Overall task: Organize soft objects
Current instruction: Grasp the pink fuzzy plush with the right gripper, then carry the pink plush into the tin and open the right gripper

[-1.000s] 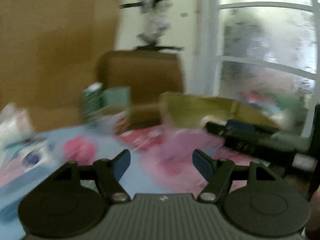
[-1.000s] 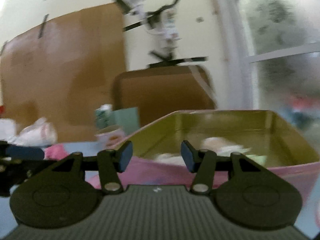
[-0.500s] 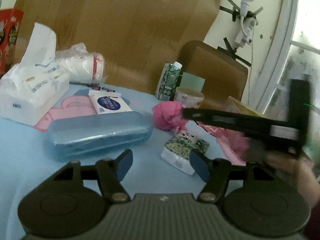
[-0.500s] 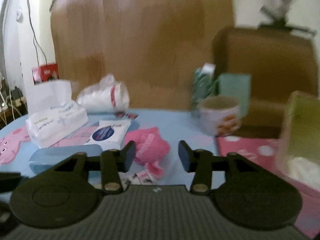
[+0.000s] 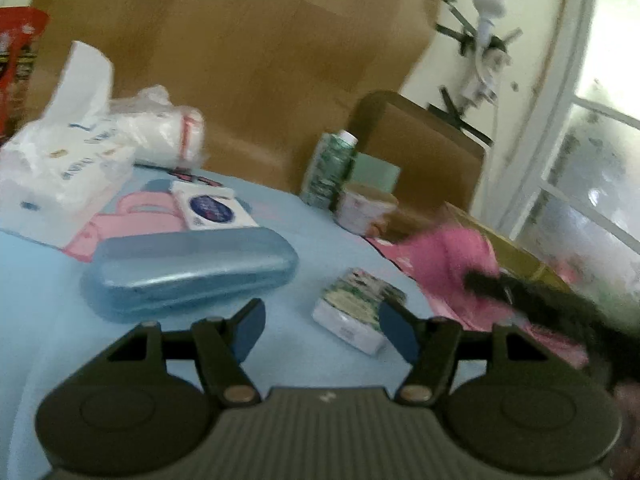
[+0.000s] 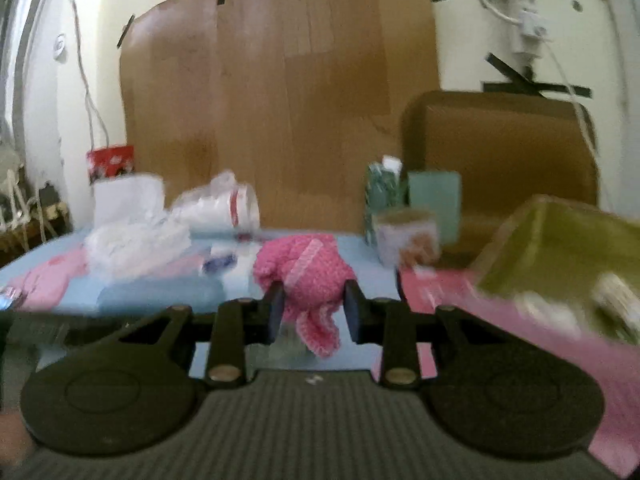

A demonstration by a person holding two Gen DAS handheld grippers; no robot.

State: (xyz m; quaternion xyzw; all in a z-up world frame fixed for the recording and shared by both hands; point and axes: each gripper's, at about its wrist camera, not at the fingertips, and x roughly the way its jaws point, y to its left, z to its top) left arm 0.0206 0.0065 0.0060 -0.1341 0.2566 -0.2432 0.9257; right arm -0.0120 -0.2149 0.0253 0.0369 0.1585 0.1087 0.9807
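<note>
Clamping pink knit toy w/ right gripper

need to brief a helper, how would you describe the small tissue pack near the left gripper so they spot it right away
On the light blue tablecloth, look just right of the long blue case. The small tissue pack lies flat there, close to the left gripper. It alone has a green patterned top over a white side.

In the left wrist view the right gripper is a dark blur that hides part of the pink knitted toy, while in the right wrist view the far-right gold box is smeared and cut off, its pale contents unreadable.
</note>
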